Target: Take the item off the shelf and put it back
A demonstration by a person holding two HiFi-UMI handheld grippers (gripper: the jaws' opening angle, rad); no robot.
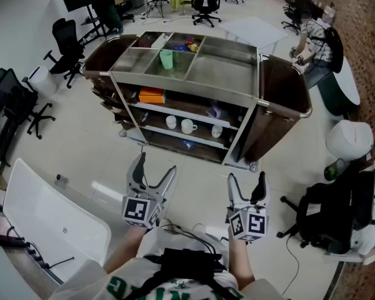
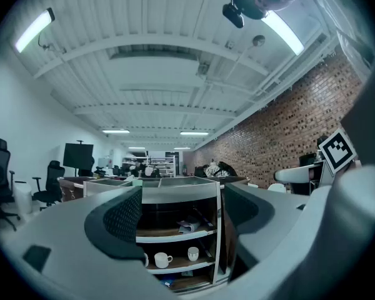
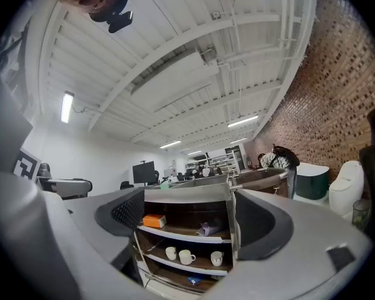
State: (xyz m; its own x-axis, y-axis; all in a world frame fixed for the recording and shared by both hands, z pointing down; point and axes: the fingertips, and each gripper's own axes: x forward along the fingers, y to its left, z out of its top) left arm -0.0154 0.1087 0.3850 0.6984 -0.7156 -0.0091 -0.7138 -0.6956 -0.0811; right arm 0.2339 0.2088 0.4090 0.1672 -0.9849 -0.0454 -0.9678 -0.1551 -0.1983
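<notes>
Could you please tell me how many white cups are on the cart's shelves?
3, all on the middle shelf: left cup, centre cup beside it, right cup apart. More may hide in shadow.

No legible text; green shirt lettering (image 1: 120, 286) is partly hidden.

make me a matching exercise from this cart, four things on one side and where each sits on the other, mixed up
Things:
1. orange box
2. white mugs
3. green cup
4. blue item

Places:
A. middle shelf
B. top tray
C. bottom shelf
D. upper shelf

Pairs: 1-D, 2-A, 3-B, 4-C
</notes>
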